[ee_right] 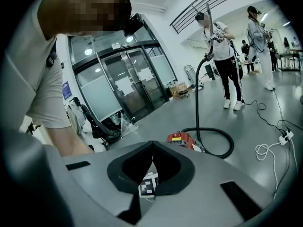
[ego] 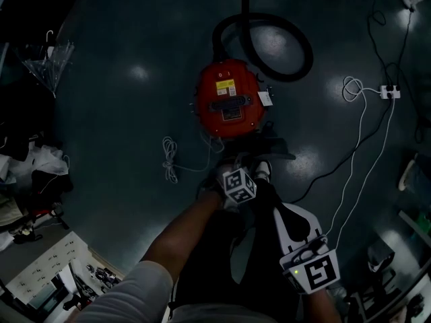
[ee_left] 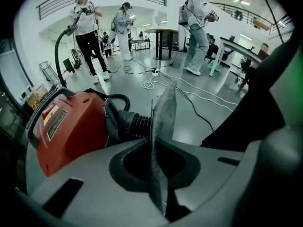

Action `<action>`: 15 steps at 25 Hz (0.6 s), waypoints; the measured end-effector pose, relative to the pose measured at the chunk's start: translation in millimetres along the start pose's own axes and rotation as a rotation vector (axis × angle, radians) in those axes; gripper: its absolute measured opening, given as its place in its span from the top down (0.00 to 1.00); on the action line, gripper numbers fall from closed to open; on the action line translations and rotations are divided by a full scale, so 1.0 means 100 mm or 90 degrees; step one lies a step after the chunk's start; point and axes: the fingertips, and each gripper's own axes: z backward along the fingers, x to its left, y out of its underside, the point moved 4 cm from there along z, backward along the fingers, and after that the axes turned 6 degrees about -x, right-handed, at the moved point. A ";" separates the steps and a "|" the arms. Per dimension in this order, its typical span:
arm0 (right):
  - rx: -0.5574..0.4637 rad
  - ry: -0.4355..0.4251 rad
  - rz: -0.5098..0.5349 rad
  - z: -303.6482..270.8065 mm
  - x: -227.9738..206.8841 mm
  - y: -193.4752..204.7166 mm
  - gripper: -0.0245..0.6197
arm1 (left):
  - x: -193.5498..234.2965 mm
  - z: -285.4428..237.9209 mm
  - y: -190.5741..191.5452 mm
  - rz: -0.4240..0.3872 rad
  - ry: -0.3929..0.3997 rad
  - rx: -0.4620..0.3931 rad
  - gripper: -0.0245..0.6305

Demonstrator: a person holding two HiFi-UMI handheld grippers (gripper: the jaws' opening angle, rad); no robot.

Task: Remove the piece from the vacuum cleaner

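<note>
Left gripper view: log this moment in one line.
vacuum cleaner: red, on floor | left gripper: jaws shut on flat grey piece | right gripper: jaws shut, empty

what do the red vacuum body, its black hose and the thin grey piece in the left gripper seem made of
Red vacuum body: probably moulded plastic, smooth, slight sheen on its rounded shell.
Black hose: flexible plastic or rubber, matte; it lies in a loop.
Thin grey piece: likely fabric or felt, matte with a speckled, woven-looking surface; uncertain.
</note>
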 end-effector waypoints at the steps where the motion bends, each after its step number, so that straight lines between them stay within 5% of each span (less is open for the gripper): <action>1: 0.000 0.000 0.000 0.01 0.00 0.00 0.94 | -0.01 0.00 0.00 -0.003 0.007 0.001 0.91; 15: 0.016 -0.001 -0.012 0.21 0.12 0.06 0.94 | -0.17 0.08 0.02 0.001 0.049 0.002 0.92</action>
